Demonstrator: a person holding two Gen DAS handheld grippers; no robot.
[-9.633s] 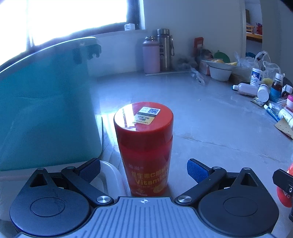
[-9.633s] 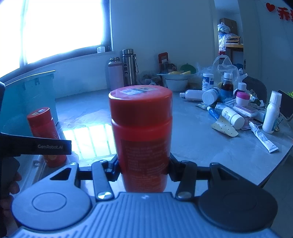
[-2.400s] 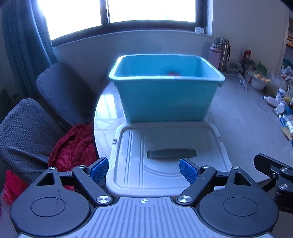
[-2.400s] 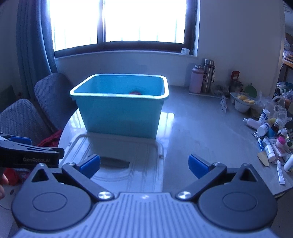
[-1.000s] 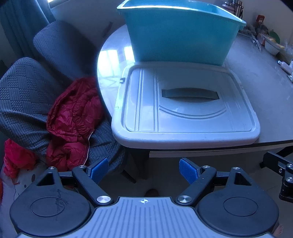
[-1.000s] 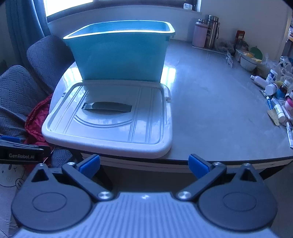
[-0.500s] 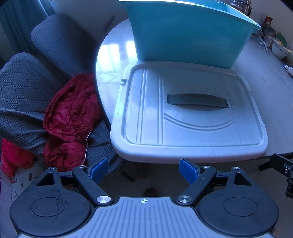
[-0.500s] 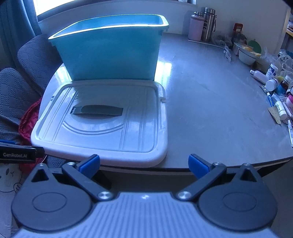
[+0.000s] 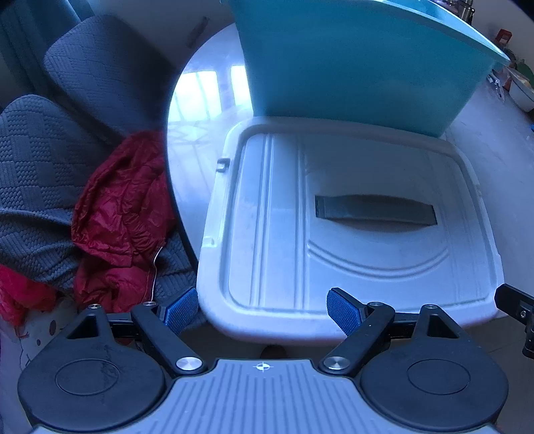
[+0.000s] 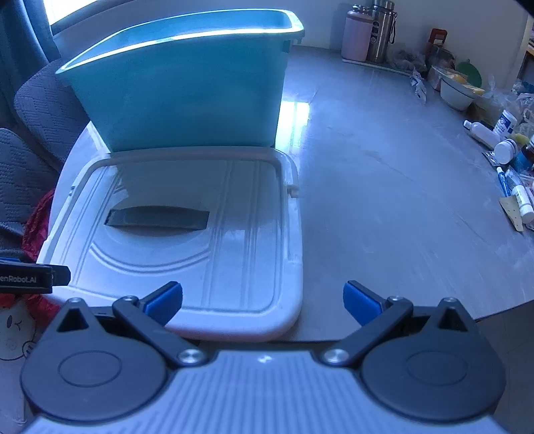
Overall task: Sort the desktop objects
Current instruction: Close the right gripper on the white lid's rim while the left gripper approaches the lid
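the left tool [image 9: 262,312] is wide open and holds nothing; its two blue pads [image 9: 343,315] stand far apart, just before the near edge of the white lid [image 9: 360,267]. the right tool [image 10: 262,302] is also spread open and empty, with its pads over the near right corner of the same lid [image 10: 233,253].

the lid lies flat on the counter [image 10: 383,200], with its near edge hanging a little over the rim of the counter. a dark grey handle [image 9: 375,210] sits in a hollow in the middle of the lid. the teal bin [image 10: 187,86] stands upright on the counter right behind the lid, and its front wall seems to touch the far edge of the lid. i cannot see what is inside the bin from these views.

far to the right on the counter there is a loose group of small bottles and tubes [image 10: 510,167], well apart from the bin. at the back of the counter stand a pink flask [image 10: 355,35] and a steel flask [image 10: 380,31] side by side, and near them a white bowl [image 10: 455,91].

to the left of the counter there are grey chairs [image 9: 36,167], and a red jacket [image 9: 123,213] lies crumpled on one seat. in the right wrist view a part of the left tool's body shows at the left edge.
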